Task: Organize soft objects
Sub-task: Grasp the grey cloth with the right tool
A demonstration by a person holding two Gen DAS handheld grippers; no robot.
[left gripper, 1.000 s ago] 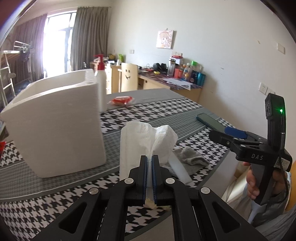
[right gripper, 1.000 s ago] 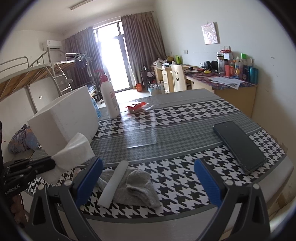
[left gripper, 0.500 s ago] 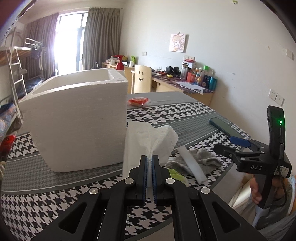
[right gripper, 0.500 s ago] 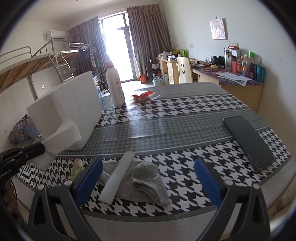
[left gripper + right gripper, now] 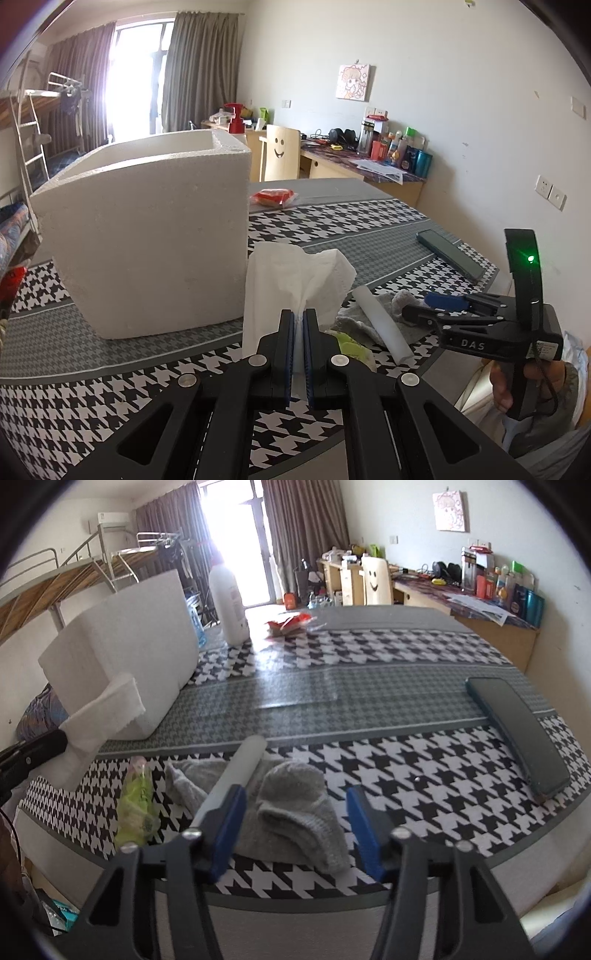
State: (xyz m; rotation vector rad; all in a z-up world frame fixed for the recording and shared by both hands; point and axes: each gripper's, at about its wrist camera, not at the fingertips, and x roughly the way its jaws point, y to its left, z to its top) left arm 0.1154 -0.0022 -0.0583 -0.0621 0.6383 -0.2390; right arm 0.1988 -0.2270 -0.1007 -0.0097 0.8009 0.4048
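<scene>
Drawn closer to the white foam box (image 5: 147, 236) over the last second, with the box now filling more of the left wrist view ahead and to the left, and its open top coming into sight. Left gripper (image 5: 299, 321) pressed together on a white paper tissue (image 5: 291, 280), pinching it at the gathered lower middle so the loose upper part fans up above the fingertips. Right gripper (image 5: 295, 808) spread wide, holding nothing, hovering just above the grey cloth (image 5: 291, 805) at the near edge of the table (image 5: 406, 701).

Tissue: very light, limp, easily torn, probably safest held by the bunched part as now. Thin, crinkled, with a scalloped edge. Cloth: soft, knitted-looking, crumpled into folds, likely easy to take at a raised fold between the blue pads. A white foam stick (image 5: 236, 771) lying across the cloth's left part, touching it; light and fairly stiff by the look. Just left of the cloth, a crumpled green-yellow wrapper (image 5: 136, 805).
</scene>
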